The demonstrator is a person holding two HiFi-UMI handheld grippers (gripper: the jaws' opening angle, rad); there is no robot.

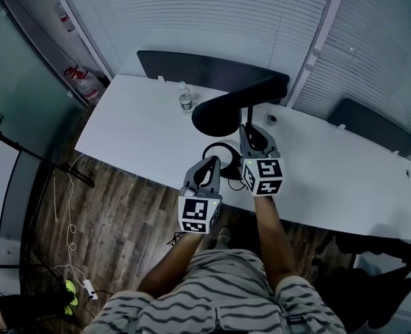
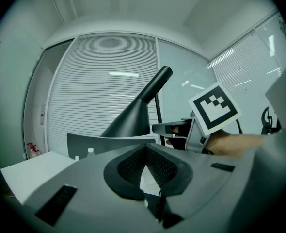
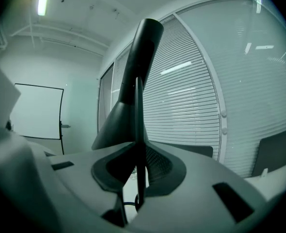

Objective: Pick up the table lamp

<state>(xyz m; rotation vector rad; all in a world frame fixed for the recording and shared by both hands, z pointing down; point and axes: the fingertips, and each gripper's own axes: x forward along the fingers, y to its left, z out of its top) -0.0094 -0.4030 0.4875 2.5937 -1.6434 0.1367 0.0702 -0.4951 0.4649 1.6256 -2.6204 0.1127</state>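
The black table lamp has a cone shade (image 1: 230, 106) over the white table (image 1: 132, 134), a thin upright stem (image 3: 139, 130) and a ring base (image 1: 219, 153) near the front edge. My right gripper (image 1: 249, 129) is shut on the stem, which runs up between its pads (image 3: 155, 166), with the shade (image 3: 128, 110) just beyond. My left gripper (image 1: 210, 164) sits level at the lamp's base, to the left of the right one. Its pads (image 2: 128, 166) meet at the tips with nothing gripped; it faces the shade (image 2: 133, 120) and the right gripper (image 2: 182, 132).
A clear water bottle (image 1: 185, 97) stands behind the lamp, near a dark panel (image 1: 191, 65) along the table's back edge. Another dark panel (image 1: 373, 120) is at the back right. Blinds and glass walls surround the table. Cables (image 1: 70, 235) lie on the wood floor at left.
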